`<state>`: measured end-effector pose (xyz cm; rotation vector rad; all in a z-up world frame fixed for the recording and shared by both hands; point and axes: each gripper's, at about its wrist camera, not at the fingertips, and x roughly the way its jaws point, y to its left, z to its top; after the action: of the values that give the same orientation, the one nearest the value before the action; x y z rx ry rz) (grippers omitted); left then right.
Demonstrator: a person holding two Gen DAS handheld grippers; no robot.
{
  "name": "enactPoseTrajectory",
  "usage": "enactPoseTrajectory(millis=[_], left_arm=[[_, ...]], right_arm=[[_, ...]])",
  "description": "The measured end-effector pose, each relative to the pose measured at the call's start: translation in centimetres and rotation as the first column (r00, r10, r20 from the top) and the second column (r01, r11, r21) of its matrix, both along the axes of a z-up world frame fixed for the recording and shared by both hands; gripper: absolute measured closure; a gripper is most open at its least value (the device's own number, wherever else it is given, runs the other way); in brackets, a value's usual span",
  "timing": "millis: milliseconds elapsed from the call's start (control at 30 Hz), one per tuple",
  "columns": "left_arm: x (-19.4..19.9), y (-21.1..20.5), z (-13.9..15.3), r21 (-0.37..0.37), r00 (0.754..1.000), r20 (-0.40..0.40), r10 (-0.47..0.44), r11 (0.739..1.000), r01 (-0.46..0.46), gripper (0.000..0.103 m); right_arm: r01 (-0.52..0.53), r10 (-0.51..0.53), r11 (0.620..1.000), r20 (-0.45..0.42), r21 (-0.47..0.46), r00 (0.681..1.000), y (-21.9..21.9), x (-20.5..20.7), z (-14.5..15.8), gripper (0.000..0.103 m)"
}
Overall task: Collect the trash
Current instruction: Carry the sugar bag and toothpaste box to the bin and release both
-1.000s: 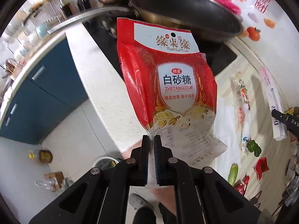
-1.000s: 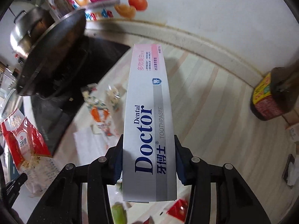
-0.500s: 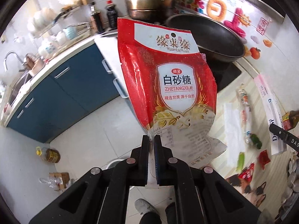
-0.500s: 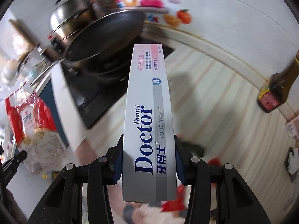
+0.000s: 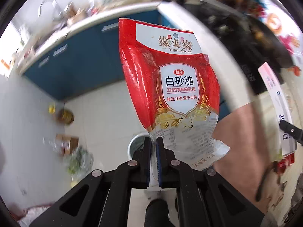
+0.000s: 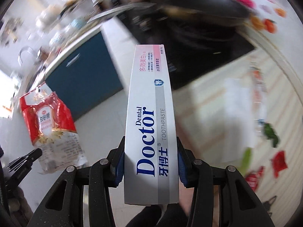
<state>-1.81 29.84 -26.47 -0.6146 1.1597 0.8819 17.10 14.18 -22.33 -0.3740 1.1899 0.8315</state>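
My left gripper [image 5: 153,141] is shut on the bottom edge of a red and white sugar bag [image 5: 170,83], held upright over the floor. A white bin [image 5: 135,145] shows on the floor just behind the jaws, partly hidden. My right gripper [image 6: 151,145] is shut on a grey and white Dental Doctor toothpaste box [image 6: 151,113], held off the counter edge. The sugar bag also shows in the right wrist view [image 6: 51,123], and the box in the left wrist view [image 5: 276,102].
Blue cabinets [image 5: 75,66] and a white tiled floor [image 5: 94,113] lie ahead. Bottles and clutter [image 5: 64,113] sit on the floor at left. The striped counter [image 6: 236,113] at right holds wrappers [image 6: 278,162] and a green item [image 6: 271,132]. A black pan [image 6: 198,3] sits on the stove.
Both grippers have swung left, away from the counter and out over the floor, each still holding its item. The bin has come in behind the left jaws.
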Motion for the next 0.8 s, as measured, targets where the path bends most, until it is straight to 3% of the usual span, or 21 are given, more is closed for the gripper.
enactPoseTrajectory(millis=[200,367,533,667,733,800], left_arm=[[-5.7,2.8,-10.8,-0.153,0.992,-0.1,0.078,0.984,-0.093,0.1],[-8.5,4.3,-23.8,-0.28,0.979,-0.186,0.087,0.95,-0.137,0.1],[-10.0,5.8,-38.9,-0.426,0.967,-0.242,0.08,0.886,-0.18,0.099],[-11.0,6.6,-50.8,-0.574,0.959,-0.271,0.082,0.786,-0.229,0.099],[-11.2,6.9,-54.9,-0.601,0.955,-0.291,0.054,0.766,-0.227,0.099],[-10.9,7.0,-58.3,-0.618,0.951,-0.308,0.022,0.755,-0.217,0.091]], right_arm=[[-0.129,0.124,0.988,-0.069,-0.079,0.99,5.6,-5.5,-9.4,0.055],[-0.21,0.187,0.967,-0.16,-0.144,0.969,9.0,-9.5,-21.2,0.055],[-0.292,0.217,0.937,-0.338,-0.189,0.916,10.7,-12.5,-36.4,0.055],[-0.361,0.211,0.902,-0.487,-0.238,0.848,11.2,-13.8,-48.2,0.055],[-0.384,0.197,0.881,-0.525,-0.277,0.828,11.0,-14.3,-53.8,0.055],[-0.391,0.175,0.868,-0.549,-0.305,0.817,11.1,-14.0,-57.6,0.055]])
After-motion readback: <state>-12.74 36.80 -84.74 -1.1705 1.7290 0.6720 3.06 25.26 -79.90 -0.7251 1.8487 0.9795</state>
